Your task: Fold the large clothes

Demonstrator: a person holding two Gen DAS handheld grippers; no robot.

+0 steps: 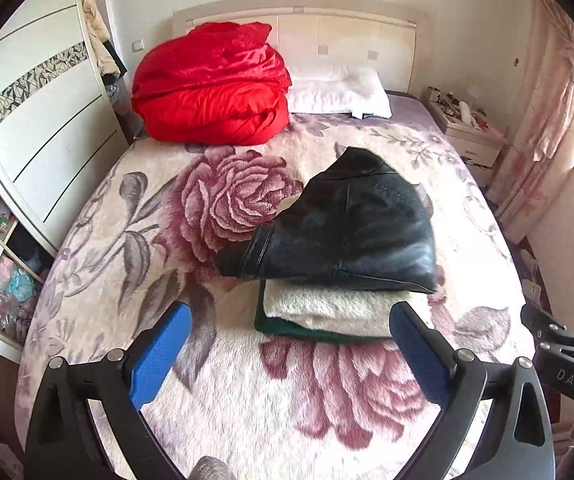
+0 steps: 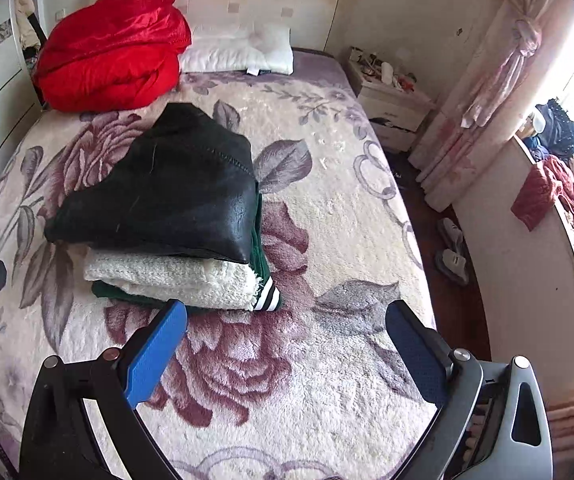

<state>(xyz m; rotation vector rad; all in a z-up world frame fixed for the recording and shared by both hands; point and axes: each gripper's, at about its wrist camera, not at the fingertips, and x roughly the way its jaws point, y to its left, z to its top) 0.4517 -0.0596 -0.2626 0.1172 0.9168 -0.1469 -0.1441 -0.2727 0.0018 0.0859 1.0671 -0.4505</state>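
Note:
A folded black leather jacket [image 1: 351, 228] [image 2: 167, 196] lies on top of a stack in the middle of the bed. Under it are a folded cream fluffy garment [image 1: 327, 308] [image 2: 167, 276] and a dark green one with white stripes [image 1: 287, 326] [image 2: 267, 296]. My left gripper [image 1: 291, 316] hangs above the bed in front of the stack, open, with nothing between its blue pads [image 1: 159, 352]. My right gripper [image 2: 287, 316] is also open and empty, above the blanket to the right front of the stack. Part of the right gripper [image 1: 567, 344] shows at the left wrist view's right edge.
The bed carries a floral plush blanket [image 1: 247, 400] [image 2: 327, 220]. A red quilt bundle [image 1: 211, 84] [image 2: 111, 48] and a white pillow [image 1: 339, 90] [image 2: 239, 54] sit at the headboard. A wardrobe [image 1: 35, 128] stands left, a nightstand [image 2: 391, 100] and pink curtain [image 2: 487, 92] right, slippers [image 2: 453, 248] on the floor.

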